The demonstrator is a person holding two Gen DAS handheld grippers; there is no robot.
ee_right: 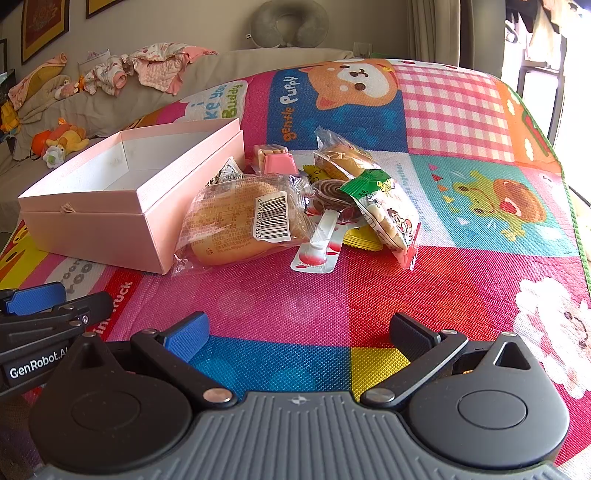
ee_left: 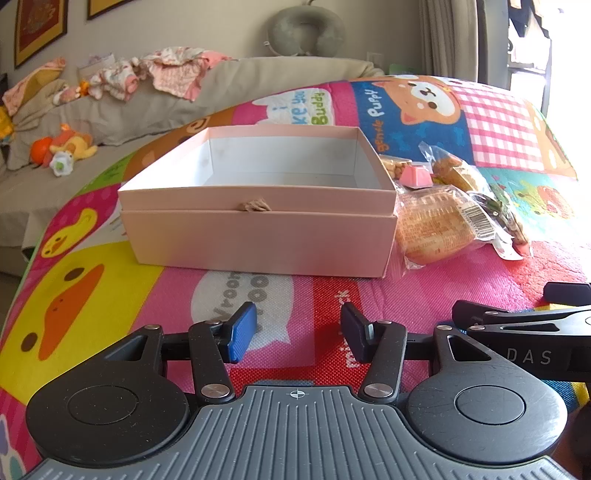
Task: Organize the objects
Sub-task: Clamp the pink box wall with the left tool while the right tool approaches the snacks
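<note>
An open, empty pink box (ee_left: 258, 236) (ee_right: 110, 221) sits on the colourful play mat (ee_left: 424, 295) (ee_right: 332, 295). Right of it lies a heap of wrapped snacks: a large bagged bread (ee_right: 240, 218) (ee_left: 439, 225), a smaller bagged bun (ee_right: 343, 158), a green-topped cracker pack (ee_right: 384, 210), a swirl lollipop (ee_right: 330, 192), a pink jelly cup (ee_right: 279, 164) (ee_left: 415, 176) and a white and red sachet (ee_right: 317, 247). My left gripper (ee_left: 297, 330) hovers open in front of the box with nothing between its fingers. My right gripper (ee_right: 299, 336) stands wide open before the snacks, apart from them.
A beige sofa (ee_left: 92, 110) with baby clothes (ee_left: 162, 70) and soft toys (ee_left: 70, 146) runs behind the mat. A grey neck pillow (ee_right: 290, 24) rests on its back. Curtains and a bright window (ee_right: 535, 55) are at the far right.
</note>
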